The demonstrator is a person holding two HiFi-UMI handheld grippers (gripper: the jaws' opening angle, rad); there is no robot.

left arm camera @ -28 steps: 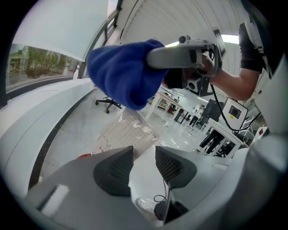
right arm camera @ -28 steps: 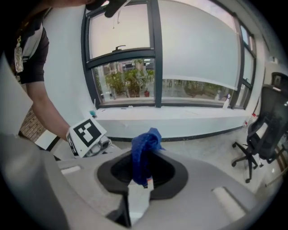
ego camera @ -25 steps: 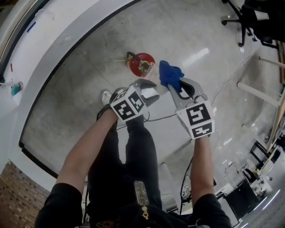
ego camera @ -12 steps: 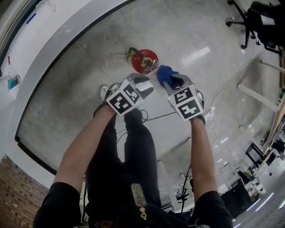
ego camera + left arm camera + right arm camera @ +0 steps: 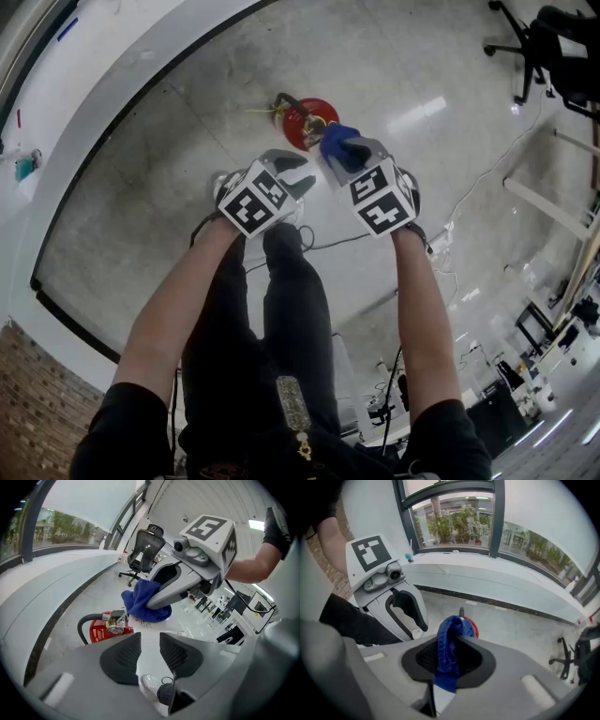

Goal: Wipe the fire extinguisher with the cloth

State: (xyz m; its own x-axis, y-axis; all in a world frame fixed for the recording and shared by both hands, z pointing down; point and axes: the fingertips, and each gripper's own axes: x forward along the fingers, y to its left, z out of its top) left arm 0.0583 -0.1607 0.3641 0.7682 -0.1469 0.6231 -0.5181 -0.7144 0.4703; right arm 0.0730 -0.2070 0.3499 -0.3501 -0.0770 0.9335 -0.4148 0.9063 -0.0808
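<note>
View from above: a person in dark trousers [image 5: 281,309] stands on a grey concrete floor [image 5: 141,187] and holds a gripper in each hand. A red fire extinguisher [image 5: 305,120] stands upright on the floor just ahead of the feet. Its black hose [image 5: 84,625] curls out from the valve.

The right gripper [image 5: 339,150] points steeply down and is clamped on a bunched blue cloth [image 5: 336,139]. The cloth hangs right over the near edge of the extinguisher's top; it is not possible to tell whether the two touch. In the right gripper view, the cloth fills the gap between the black pads [image 5: 424,658], pinched from both sides.

The left gripper [image 5: 298,180] sits just beside the right one, tilted down towards the extinguisher. Its jaws have just been closing but stand apart with nothing held. Through the gap only floor and a white shoe [image 5: 151,684] show.

A black office chair [image 5: 143,550] stands farther off, near a curved white ledge [image 5: 511,588] under windows [image 5: 459,522].
</note>
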